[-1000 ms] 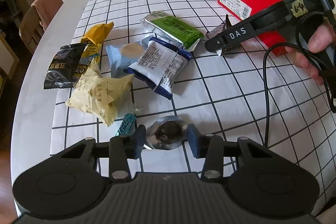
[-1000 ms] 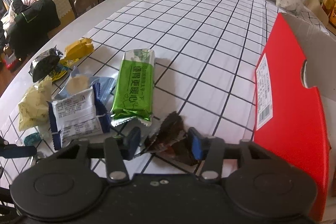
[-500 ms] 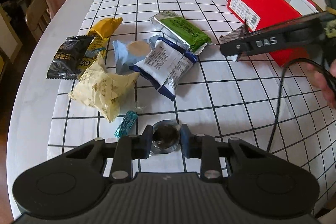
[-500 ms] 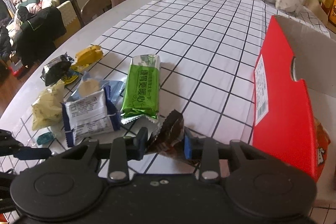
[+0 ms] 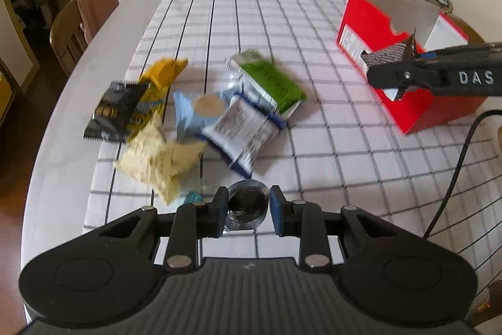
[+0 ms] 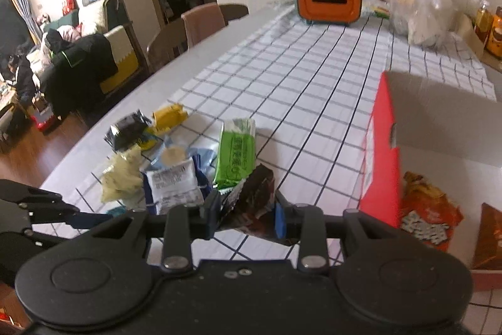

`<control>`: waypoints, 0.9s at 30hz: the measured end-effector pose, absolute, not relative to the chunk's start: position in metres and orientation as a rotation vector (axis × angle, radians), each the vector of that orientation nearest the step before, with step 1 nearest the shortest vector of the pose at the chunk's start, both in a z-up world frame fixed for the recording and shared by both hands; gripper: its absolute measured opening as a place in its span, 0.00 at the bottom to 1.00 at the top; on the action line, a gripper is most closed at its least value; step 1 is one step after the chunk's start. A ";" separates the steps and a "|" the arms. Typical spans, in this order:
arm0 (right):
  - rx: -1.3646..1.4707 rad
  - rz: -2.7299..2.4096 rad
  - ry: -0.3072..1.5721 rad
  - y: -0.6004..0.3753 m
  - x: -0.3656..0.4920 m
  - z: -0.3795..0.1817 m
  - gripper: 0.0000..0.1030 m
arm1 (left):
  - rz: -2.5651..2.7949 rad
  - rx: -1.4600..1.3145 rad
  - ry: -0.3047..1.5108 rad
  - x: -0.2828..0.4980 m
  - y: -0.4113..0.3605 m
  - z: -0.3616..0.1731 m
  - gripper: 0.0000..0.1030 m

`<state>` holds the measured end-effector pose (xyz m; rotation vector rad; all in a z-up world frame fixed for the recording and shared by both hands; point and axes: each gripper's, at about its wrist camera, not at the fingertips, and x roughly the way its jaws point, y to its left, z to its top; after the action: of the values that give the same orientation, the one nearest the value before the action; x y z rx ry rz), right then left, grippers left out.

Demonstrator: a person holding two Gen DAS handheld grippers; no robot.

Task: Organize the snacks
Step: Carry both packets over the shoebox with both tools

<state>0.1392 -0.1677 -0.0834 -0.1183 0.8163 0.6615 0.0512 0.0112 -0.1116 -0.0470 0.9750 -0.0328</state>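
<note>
Snacks lie in a loose heap on the white tablecloth with a dark grid (image 5: 313, 146), and we place everything against the open red cardboard box (image 5: 370, 30) standing on that cloth. Our left gripper (image 5: 248, 211) has its blue-padded fingers (image 5: 276, 209) clenched on a small round sweet in shiny silver foil (image 5: 247, 206), well away from the box on the near edge of the cloth. Our right gripper (image 6: 244, 209) is clamped on a crumpled dark brown snack wrapper (image 6: 254, 197), just beside the box's red side wall; in the left wrist view that wrapper (image 5: 389, 55) shows in front of the box's near corner, held clear of the cloth.

Inside the box lies an orange crisp packet (image 6: 426, 215), with a darker orange-brown packet (image 6: 489, 237) next to it.

Nearest the box in the heap is a long green foil bar (image 5: 269, 80). Beyond it from the box sits a white-and-blue printed pouch (image 5: 248, 127), overlapping a pale blue packet with a round biscuit picture (image 5: 200, 109). Farther still come a crinkled pale yellow bag (image 5: 160, 159), a black sachet with a serrated edge (image 5: 113, 112) and a bright yellow wrapper (image 5: 164, 71). A small teal sweet (image 5: 192, 197) peeks out beside the left gripper.

At the far end of the table stands an orange-fronted teal holder (image 6: 328, 2).
</note>
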 end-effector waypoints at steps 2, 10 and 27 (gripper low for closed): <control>-0.110 0.659 0.798 -0.176 0.138 -0.074 0.32 | -0.034 -0.036 0.950 0.053 0.005 -0.101 0.26; -0.093 0.640 0.732 -0.212 0.138 -0.042 0.32 | -0.060 -0.015 0.882 0.071 -0.028 -0.061 0.26; -0.099 0.500 0.630 -0.313 0.170 -0.014 0.32 | -0.140 0.075 0.788 0.132 -0.134 -0.018 0.27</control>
<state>0.1695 -0.3134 -0.0143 -0.0988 0.6297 0.4998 0.1320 -0.1337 -0.0177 0.0754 0.7876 -0.1399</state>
